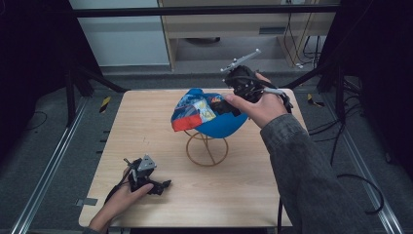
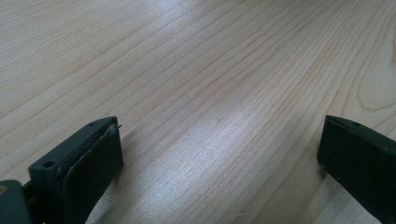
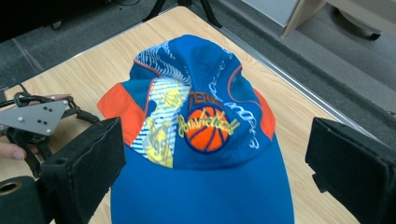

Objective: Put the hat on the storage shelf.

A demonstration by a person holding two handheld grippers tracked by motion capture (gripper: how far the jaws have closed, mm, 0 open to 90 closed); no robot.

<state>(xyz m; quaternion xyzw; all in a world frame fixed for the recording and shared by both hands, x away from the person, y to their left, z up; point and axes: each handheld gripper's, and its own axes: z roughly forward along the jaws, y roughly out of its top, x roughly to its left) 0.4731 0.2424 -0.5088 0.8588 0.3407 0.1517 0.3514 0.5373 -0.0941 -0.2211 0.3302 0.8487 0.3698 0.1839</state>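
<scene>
A blue cap [image 1: 204, 114] with an orange brim and a basketball patch sits on top of a thin wire stand [image 1: 207, 148] near the middle of the wooden table [image 1: 146, 131]. My right gripper [image 1: 230, 105] is at the cap's right side, held in a hand, and its jaws are open. In the right gripper view the cap [image 3: 205, 126] lies between and beyond the two wide-apart jaws of the right gripper [image 3: 215, 163], and the pads do not press on it. My left gripper [image 1: 163, 185] rests low over the table's near left. It is open [image 2: 219, 154], with bare wood between its jaws.
Metal rails run along the table's left and right sides. Dark frame posts and cables stand on the floor at the right, and a cabinet sits behind the far edge. The left gripper [image 3: 35, 121] lies to the left of the cap in the right gripper view.
</scene>
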